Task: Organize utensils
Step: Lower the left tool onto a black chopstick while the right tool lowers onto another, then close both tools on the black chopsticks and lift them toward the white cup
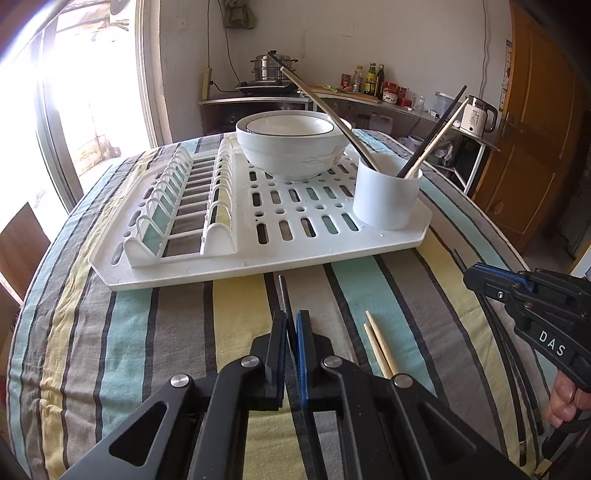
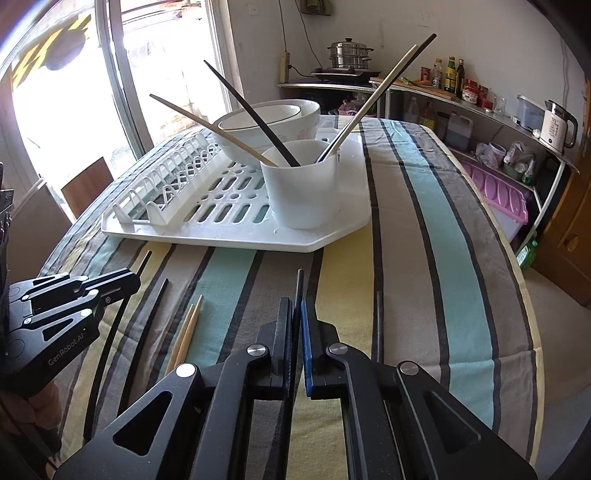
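Left wrist: left claw [image 1: 291, 321] pinches black chopstick [image 1: 284, 291]; right claw [image 2: 297, 306] likewise, rear ends hidden.

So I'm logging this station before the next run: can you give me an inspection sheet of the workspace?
Surface: striped tablecloth, flat.
Job's things: white cup on the drying rack holds four chopsticks; stacked bowls behind it; wooden chopstick pair and black chopsticks loose on the cloth.
Clutter: nothing seen.
Grippers: left gripper shut on a black chopstick; right gripper shut on another black chopstick.
Cables: wall cord far from the table.
Surroundings: window, steamer pot, bottles, kettle.
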Motion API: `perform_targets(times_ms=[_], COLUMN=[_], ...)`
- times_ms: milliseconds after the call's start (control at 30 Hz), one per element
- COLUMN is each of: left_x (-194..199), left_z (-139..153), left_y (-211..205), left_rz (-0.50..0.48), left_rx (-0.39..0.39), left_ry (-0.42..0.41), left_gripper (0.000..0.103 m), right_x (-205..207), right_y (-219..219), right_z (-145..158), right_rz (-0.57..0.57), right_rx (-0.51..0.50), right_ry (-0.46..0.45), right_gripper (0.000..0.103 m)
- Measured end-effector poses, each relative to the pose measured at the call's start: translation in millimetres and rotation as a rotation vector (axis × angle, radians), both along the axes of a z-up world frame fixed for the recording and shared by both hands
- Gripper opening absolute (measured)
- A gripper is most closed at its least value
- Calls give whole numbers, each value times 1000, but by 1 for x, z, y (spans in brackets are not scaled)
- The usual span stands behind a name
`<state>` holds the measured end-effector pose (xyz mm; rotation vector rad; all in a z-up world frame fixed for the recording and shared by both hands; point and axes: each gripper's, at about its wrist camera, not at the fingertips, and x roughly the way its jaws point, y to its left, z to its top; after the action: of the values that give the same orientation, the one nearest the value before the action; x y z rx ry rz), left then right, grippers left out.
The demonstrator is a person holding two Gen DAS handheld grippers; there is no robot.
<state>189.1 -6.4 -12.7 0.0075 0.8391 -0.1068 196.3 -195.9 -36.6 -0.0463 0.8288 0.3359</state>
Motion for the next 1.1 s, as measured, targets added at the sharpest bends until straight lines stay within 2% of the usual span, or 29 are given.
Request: perform_targets(times_ms=[667, 900, 1100], left_x=[-26, -44, -62], left_z=[101, 123, 129], left_y=[17, 22, 22], left_rz=[-45, -47, -55], left_rx=[-76, -94, -104], left_ry=[-224, -286, -310], left_gripper=[4, 4, 4], right_x=[-26, -43, -60], right_y=[-12, -15, -16], right_z=[83, 103, 110], right_rz=[1, -2, 2], right_rx=[96, 118, 128], right_ry=[-226, -290, -320], right_gripper=[4, 4, 4])
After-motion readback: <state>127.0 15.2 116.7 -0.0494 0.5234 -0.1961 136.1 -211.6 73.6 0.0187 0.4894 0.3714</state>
